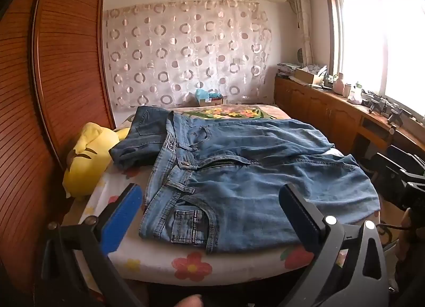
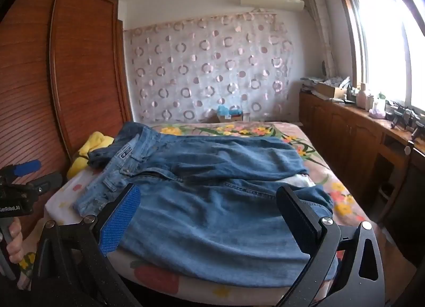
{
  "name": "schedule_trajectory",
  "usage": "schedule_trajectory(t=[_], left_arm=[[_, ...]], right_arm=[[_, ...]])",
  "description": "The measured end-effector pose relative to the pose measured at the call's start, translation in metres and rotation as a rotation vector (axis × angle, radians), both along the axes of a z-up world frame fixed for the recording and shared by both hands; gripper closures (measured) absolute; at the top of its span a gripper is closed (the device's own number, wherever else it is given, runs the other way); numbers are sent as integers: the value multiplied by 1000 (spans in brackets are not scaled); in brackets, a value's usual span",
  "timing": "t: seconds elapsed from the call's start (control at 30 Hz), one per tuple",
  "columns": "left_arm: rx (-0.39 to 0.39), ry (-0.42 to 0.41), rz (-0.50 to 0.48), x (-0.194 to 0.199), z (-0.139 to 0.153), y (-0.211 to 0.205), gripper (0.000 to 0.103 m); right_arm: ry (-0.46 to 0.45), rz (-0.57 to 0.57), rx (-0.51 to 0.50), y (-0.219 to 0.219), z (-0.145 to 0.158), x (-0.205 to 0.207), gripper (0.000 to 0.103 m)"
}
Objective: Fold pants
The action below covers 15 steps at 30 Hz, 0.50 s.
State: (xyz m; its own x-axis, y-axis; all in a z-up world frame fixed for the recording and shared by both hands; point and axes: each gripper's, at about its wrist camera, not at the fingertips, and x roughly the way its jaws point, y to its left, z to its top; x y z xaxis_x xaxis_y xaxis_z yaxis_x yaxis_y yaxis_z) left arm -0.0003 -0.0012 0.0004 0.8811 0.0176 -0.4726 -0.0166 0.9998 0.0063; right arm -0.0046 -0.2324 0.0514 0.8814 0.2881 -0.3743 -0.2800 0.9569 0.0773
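A yellow toy lies at the bed's left edge, just beside darker jeans. The pants lie spread on the bed, waistband left, legs running right (fly unzipped). The left gripper hovers spread and empty near the waist pocket; the right gripper hovers likewise, released, over the near leg. A neat fold likely needs both to pinch the near edge together, avoiding the darker pair

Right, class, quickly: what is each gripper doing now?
Left gripper: open, holding nothing, above the jeans.
Right gripper: open, holding nothing.
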Motion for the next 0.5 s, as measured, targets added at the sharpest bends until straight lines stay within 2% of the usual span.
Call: schedule_trajectory(t=[0.5], left_arm=[[-13, 10, -2, -1, -10, 1, 0]], right_arm=[[13, -5, -4, -4, -2, 0, 0]])
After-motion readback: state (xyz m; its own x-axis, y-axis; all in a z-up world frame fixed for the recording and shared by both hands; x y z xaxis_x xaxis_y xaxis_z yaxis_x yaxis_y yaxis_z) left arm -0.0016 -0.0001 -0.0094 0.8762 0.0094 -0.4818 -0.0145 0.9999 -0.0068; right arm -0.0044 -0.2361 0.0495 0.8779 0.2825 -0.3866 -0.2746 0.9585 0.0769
